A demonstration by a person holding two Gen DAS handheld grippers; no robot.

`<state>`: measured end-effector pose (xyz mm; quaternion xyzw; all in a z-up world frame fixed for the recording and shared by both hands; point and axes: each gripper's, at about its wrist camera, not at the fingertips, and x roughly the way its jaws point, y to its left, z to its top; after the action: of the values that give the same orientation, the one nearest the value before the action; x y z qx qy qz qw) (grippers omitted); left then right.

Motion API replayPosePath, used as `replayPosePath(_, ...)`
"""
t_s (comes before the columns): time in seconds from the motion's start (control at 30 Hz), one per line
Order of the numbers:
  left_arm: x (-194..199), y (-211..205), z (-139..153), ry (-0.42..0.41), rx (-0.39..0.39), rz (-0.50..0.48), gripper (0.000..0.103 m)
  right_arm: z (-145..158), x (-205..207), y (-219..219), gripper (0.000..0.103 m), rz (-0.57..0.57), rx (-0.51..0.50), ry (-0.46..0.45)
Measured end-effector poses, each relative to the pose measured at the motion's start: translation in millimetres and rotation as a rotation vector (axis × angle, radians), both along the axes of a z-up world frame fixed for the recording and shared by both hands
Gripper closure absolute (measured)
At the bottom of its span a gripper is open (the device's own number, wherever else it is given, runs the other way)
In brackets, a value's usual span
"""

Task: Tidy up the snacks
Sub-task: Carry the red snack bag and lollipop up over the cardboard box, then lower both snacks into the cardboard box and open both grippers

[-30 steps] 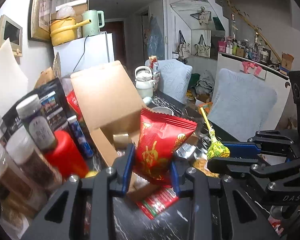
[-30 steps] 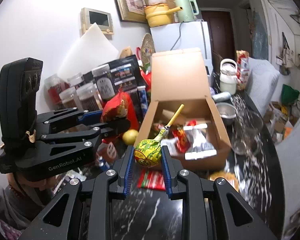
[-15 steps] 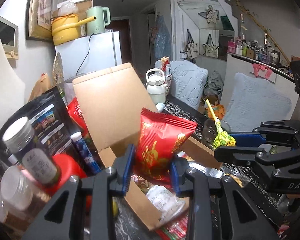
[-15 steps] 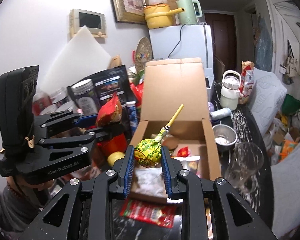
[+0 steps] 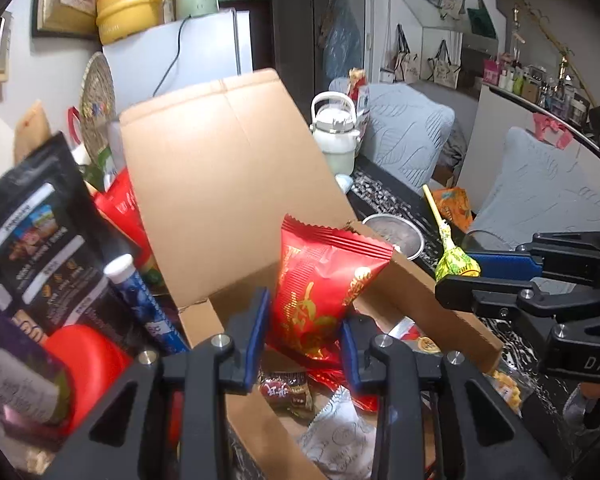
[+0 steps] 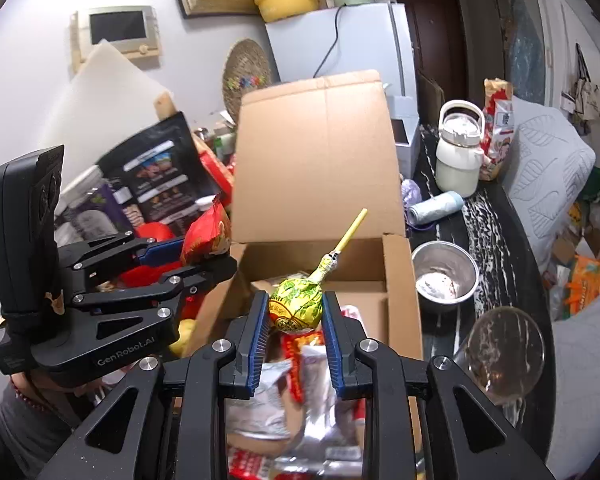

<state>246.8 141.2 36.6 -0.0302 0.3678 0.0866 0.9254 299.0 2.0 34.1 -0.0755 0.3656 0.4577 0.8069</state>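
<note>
Lower part of the red snack bag [image 5: 320,296] hidden behind the blue pads [image 5: 256,332] — black pouch [image 5: 40,240] print blurred, unreadable

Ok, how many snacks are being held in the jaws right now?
2. The red snack packet is clamped in the left gripper, and the lollipop in the right gripper, both above the open cardboard box.

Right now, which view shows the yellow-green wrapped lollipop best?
The right wrist view: the yellow-green wrapped lollipop sits large and centred between the right gripper fingers, stick pointing up. The left wrist view shows it small, side-on at the right.
</note>
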Motion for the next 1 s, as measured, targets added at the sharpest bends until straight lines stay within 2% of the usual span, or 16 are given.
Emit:
replayPosePath(0.4, 38, 11, -41, 0.127, -0.027, 0.021, 0.071, -39, 29, 27, 0.077, 0.011, -0.129, 0.03)
replayPosePath(0.73, 44, 9, -56, 0.177, -0.028, 0.018, 0.071, -58, 35, 36, 0.075, 0.011, -0.184, 0.052)
replayPosePath(0.8, 47, 7, -56, 0.185, -0.016, 0.022, 0.071, -57, 35, 36, 0.062, 0.0, -0.192, 0.043)
replayPosePath(0.83, 47, 6, -56, 0.19, -0.007, 0.028, 0.07, -56, 36, 36, 0.044, -0.01, -0.197, 0.039)
replayPosePath(0.87, 48, 6, -56, 0.195, -0.005, 0.03, 0.07, -55, 36, 35, 0.041, -0.025, -0.195, 0.034)
replayPosePath(0.9, 47, 5, -56, 0.202, -0.002, 0.034, 0.066, -54, 36, 34, 0.041, -0.027, -0.191, 0.034)
replayPosePath(0.97, 47, 4, -56, 0.21, 0.009, 0.043, 0.046, -54, 35, 33, 0.041, -0.027, -0.196, 0.035)
replayPosePath(1.0, 46, 4, -56, 0.212, 0.021, 0.058, 0.032, -53, 35, 32, 0.041, -0.03, -0.2, 0.033)
